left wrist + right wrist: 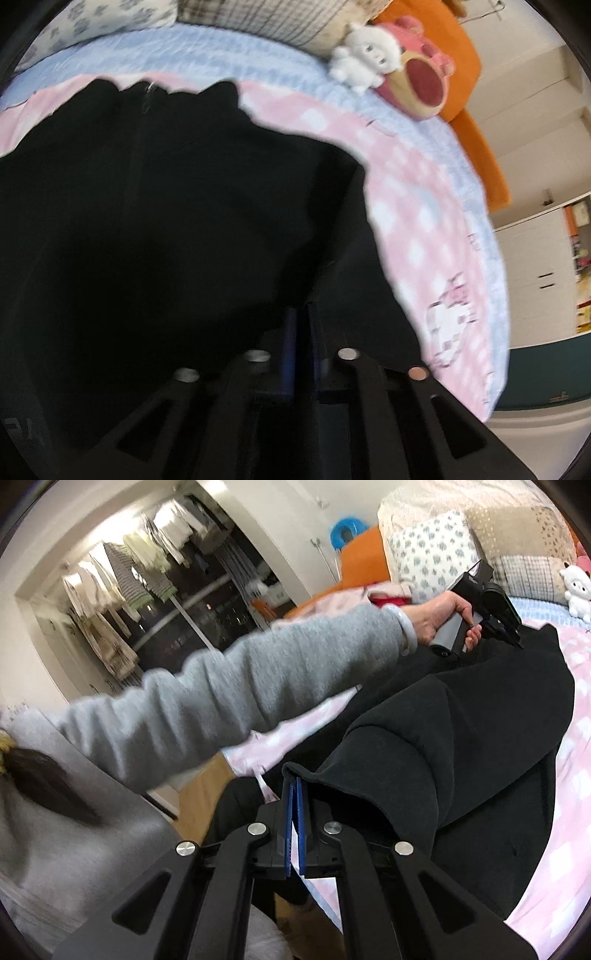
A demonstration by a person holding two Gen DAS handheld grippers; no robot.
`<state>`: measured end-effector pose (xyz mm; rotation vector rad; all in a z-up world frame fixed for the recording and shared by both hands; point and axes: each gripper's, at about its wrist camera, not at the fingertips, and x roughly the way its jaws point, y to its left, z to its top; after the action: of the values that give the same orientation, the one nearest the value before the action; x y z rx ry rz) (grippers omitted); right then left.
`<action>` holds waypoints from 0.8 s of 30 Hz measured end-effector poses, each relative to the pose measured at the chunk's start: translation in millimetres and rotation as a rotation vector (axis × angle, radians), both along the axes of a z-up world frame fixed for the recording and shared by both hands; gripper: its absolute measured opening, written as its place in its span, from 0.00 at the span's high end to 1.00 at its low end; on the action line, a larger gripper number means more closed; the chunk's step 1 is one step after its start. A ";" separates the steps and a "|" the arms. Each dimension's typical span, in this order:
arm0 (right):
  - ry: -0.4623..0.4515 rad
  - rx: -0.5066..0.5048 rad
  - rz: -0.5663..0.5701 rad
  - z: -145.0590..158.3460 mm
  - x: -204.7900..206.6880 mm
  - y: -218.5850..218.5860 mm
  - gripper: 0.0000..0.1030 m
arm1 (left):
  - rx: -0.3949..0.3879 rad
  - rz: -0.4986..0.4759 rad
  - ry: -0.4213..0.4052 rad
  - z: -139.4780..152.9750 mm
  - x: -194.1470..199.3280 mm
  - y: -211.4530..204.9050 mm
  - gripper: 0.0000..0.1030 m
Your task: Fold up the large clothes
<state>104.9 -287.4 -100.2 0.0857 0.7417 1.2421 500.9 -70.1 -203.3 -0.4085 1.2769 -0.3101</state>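
Observation:
A large black garment (147, 221) lies spread over a pink checked bedspread (406, 206). In the left wrist view my left gripper (301, 310) points down into the cloth. Its jaws are nearly together, and dark fabric is drawn up to them. The right wrist view shows the left gripper (517, 638) in a person's hand (439, 616) at the far edge of the garment (461, 738). My right gripper (293, 779) is shut on the garment's near hem, which sits folded over the blue pads (287, 812).
A white plush (358, 55) and a pink plush (421, 81) sit by pillows (258, 22) at the orange headboard (469, 110). A grey sleeve (240, 686) reaches across the bed's near side. Clothes hang in a wardrobe (129, 576) behind. White cupboards (535, 258) stand beyond the bed's edge.

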 end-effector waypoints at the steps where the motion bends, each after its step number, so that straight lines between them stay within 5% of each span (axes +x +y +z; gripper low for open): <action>1: -0.010 -0.033 -0.019 -7.0 -0.5 4.6 0.94 | 0.017 0.012 0.005 -8.5 -4.2 3.5 0.61; 3: -0.008 -0.106 -0.027 -17.2 4.3 12.5 0.78 | -0.034 0.040 -0.002 -18.0 -9.7 10.5 0.55; 4: 0.027 -0.161 -0.030 -26.0 7.1 15.3 0.42 | -0.057 0.048 -0.011 -18.7 -14.2 15.0 0.52; 5: 0.049 -0.176 -0.035 -29.4 8.3 14.2 0.23 | -0.084 0.049 -0.011 -17.3 -16.1 17.7 0.42; 10: 0.064 -0.016 -0.054 -12.5 21.6 -24.1 0.23 | -0.068 0.002 -0.025 -4.7 -25.4 24.8 0.35; 13: -0.034 -0.019 -0.270 -0.3 68.1 -53.0 0.25 | -0.096 0.003 -0.029 -7.0 -25.2 31.0 0.35; 14: -0.052 -0.047 -0.376 -0.6 95.5 -61.9 0.33 | -0.111 0.009 -0.029 -8.7 -22.9 31.6 0.35; 18: 0.070 -0.090 -0.617 -24.9 210.6 -87.1 0.45 | -0.180 0.050 -0.041 -14.8 -14.9 36.6 0.34; 21: 0.166 -0.115 -0.666 -53.1 277.6 -87.2 0.50 | -0.245 0.062 -0.059 -15.9 -3.8 32.7 0.33; 24: 0.276 -0.043 -0.661 -73.6 312.5 -87.7 0.78 | -0.296 0.041 -0.086 -12.7 10.6 19.7 0.32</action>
<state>417.4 -375.0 -173.7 0.4388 0.8839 0.5865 511.5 -50.4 -216.0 -0.6655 1.1399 -0.4792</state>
